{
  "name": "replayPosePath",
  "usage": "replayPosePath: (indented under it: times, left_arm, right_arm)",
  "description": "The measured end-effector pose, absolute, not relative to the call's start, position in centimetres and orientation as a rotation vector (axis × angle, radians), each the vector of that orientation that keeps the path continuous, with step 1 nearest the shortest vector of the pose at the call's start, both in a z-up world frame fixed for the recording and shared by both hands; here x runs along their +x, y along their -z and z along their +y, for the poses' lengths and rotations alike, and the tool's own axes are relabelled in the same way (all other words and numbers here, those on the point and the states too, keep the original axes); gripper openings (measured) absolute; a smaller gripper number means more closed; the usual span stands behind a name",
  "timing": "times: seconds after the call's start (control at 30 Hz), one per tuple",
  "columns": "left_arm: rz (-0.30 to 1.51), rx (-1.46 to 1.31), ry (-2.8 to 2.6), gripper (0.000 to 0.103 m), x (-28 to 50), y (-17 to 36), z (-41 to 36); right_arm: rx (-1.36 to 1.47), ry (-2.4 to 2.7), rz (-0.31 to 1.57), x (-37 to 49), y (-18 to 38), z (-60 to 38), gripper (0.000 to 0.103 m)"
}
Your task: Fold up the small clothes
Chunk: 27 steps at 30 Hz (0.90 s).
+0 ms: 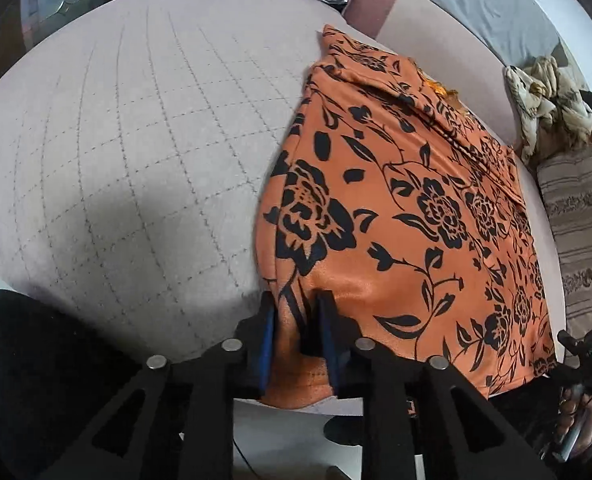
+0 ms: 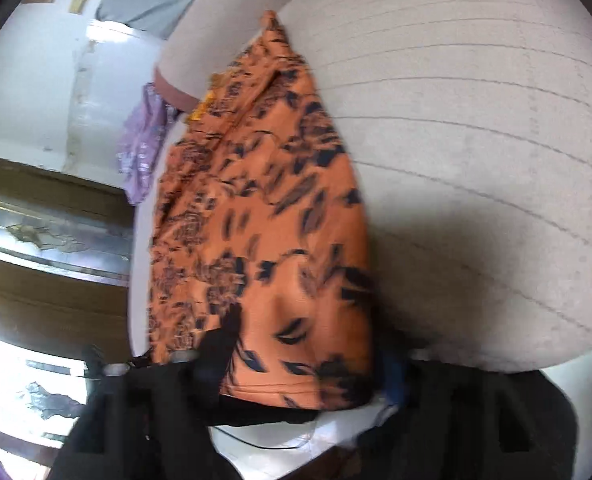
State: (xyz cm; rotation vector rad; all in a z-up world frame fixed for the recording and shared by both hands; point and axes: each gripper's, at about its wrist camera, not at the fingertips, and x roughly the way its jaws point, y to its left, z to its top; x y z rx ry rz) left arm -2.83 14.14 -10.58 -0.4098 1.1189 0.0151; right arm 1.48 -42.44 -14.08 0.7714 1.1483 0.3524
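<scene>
Left wrist view: the orange floral garment [image 1: 399, 216] lies flat on the quilted grey cushion [image 1: 136, 152], its near hem bunched between the narrowly parted blue pads of the left tool [image 1: 299, 316], which pinch it lightly. Right tool [image 2: 299, 360] stands wide, straddling the other hem corner without a visible pinch. A good fold likely needs both corners gripped firmly, then lifted together.

Orange garment [image 1: 407, 216] with black floral print, folded flat, on quilted cushion
</scene>
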Motion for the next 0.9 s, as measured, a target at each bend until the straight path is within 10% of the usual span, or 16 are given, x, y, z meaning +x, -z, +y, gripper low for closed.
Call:
replayPosePath:
  times: [0.13,0.17,0.2,0.63,0.77,0.83,0.87,0.9]
  left_arm:
    - [1.129,-0.363,-0.005,0.007,-2.8,10.5,13.8]
    - [1.125,-0.376,0.010,0.005,-2.8,10.3,13.9]
    - [1.115,-0.372,0.005,0.005,-2.7,9.9,13.7]
    - [1.108,-0.428,-0.025,0.011,-3.4,10.8,14.7]
    - [1.101,-0.453,-0.028,0.046,-3.5,10.7,14.7]
    - [1.092,-0.441,-0.026,0.048,-3.7,10.7,14.6]
    - [1.098,-0.408,-0.026,0.044,-3.7,10.7,14.3]
    - [1.107,-0.380,-0.016,0.002,-3.5,10.8,14.1]
  right_arm:
    - [0.722,-0.345,1.165,2.0,14.5,-41.8,0.057]
    - [0.716,-0.347,1.170,1.9,14.5,-41.8,0.019]
    - [0.721,-0.354,1.181,2.0,14.6,-41.5,0.008]
    - [0.789,-0.334,1.209,2.7,15.9,-41.6,0.013]
    - [0.807,-0.359,1.156,2.6,14.8,-41.9,0.071]
    - [0.801,-0.366,1.159,2.7,14.7,-41.7,0.073]
    - [0.783,-0.363,1.161,2.6,14.6,-41.6,0.071]
    - [0.754,-0.360,1.167,2.6,14.6,-41.3,0.059]
